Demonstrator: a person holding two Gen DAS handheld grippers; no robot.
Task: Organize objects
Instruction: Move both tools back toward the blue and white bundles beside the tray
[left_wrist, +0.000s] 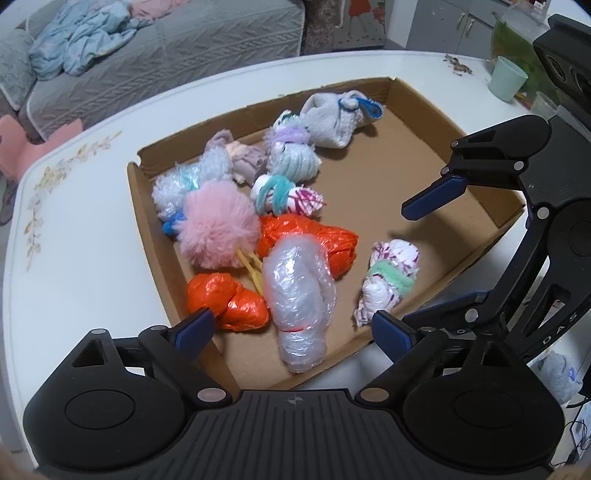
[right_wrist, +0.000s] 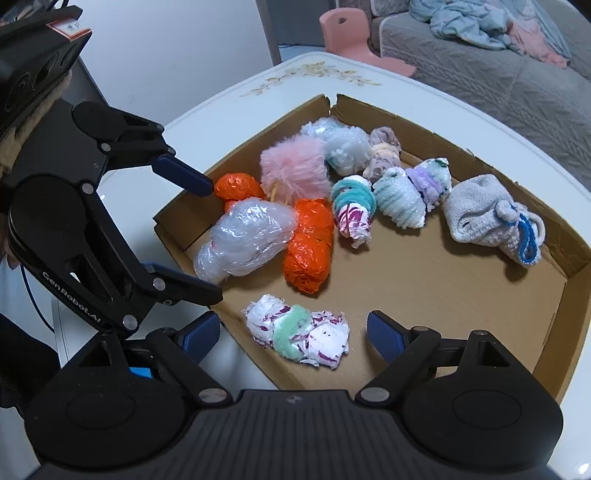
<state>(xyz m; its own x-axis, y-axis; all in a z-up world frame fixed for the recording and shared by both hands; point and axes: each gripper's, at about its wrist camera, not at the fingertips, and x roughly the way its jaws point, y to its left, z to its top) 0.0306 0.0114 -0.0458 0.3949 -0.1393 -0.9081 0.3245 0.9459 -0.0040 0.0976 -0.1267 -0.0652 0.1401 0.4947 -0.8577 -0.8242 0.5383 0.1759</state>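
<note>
The white-and-purple bundle with a green band (right_wrist: 299, 334) is lying loose on the floor of the cardboard box (right_wrist: 565, 280), between the spread fingers of the right gripper (right_wrist: 293, 332) without either pad pressing it. The left gripper (left_wrist: 293, 330) is hovering with its fingers also spread over a clear bubble-wrap bundle (left_wrist: 299, 299) (touching nothing, as far as the fisheye lets one judge). Orange bundles (left_wrist: 310, 240), a pink fluffy ball (left_wrist: 218, 225) and a grey sock bundle (left_wrist: 332, 118) are crowding the box's other side, which is sitting on a white surface (left_wrist: 74, 258)
</note>
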